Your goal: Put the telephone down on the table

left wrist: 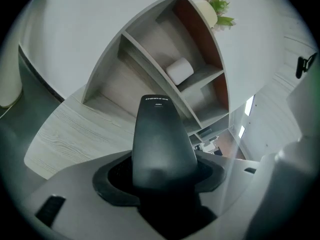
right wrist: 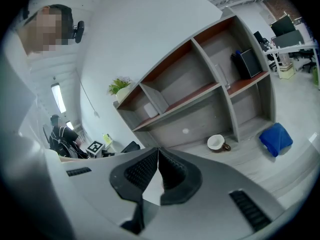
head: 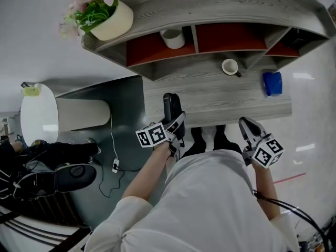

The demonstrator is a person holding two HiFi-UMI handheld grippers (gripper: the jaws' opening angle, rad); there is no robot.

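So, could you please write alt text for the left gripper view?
The left gripper grips a black telephone, a pale wood table beyond it. Behind stands a shelf unit holding a white cup, a flower pot on top.

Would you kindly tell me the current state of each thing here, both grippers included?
telephone: gripped in the left gripper, not yet lying on the table.
left gripper: fingers clamped on the telephone.
right gripper: fingers closed together, empty.
mug: on the table, untouched.
blue cloth: crumpled on the table.
flower pot: upright on the shelf top.
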